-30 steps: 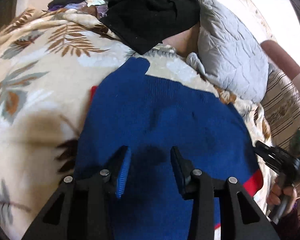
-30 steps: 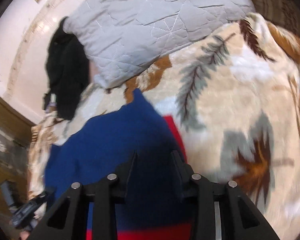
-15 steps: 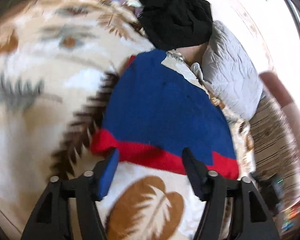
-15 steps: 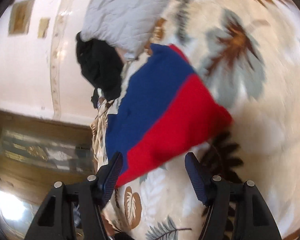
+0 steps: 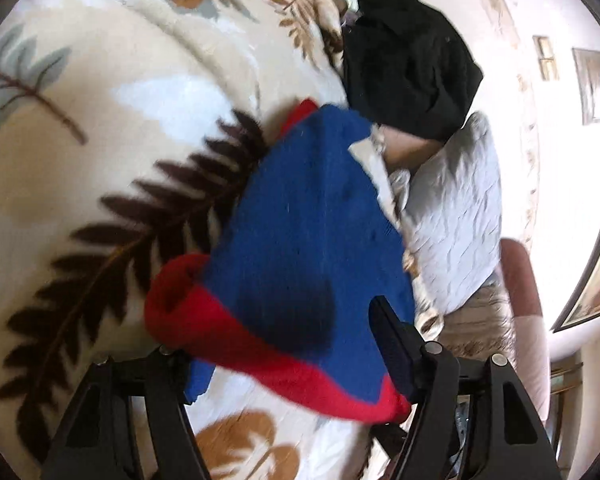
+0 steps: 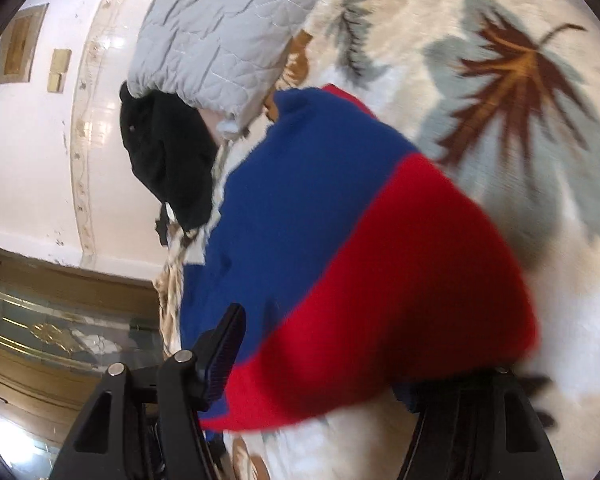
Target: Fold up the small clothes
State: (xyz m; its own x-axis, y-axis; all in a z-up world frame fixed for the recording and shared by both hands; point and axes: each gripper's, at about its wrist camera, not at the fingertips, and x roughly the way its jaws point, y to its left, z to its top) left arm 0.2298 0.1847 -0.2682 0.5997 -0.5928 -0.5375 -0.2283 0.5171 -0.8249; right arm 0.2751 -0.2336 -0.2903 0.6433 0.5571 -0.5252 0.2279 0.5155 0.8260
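A small blue knit garment with a red band [image 5: 300,232] lies on a leaf-patterned blanket [image 5: 100,128]. In the left wrist view my left gripper [image 5: 288,344] is open, its jaws wide on either side of the garment's red hem, the left finger partly hidden under the cloth. In the right wrist view the same garment [image 6: 340,220] fills the middle. My right gripper [image 6: 324,360] is open and straddles the red hem; its right finger is hidden behind the red cloth.
A grey quilted pillow [image 5: 456,220] and a heap of black clothing [image 5: 404,64] lie beyond the garment by the pale wall. They also show in the right wrist view: pillow [image 6: 220,28], black clothing [image 6: 168,152]. A glazed wooden cabinet [image 6: 52,328] stands at left.
Both grippers drew back from over the blue cloth to its red hem and opened wide. Now both sit closer, the hem between the jaws and slightly bunched.
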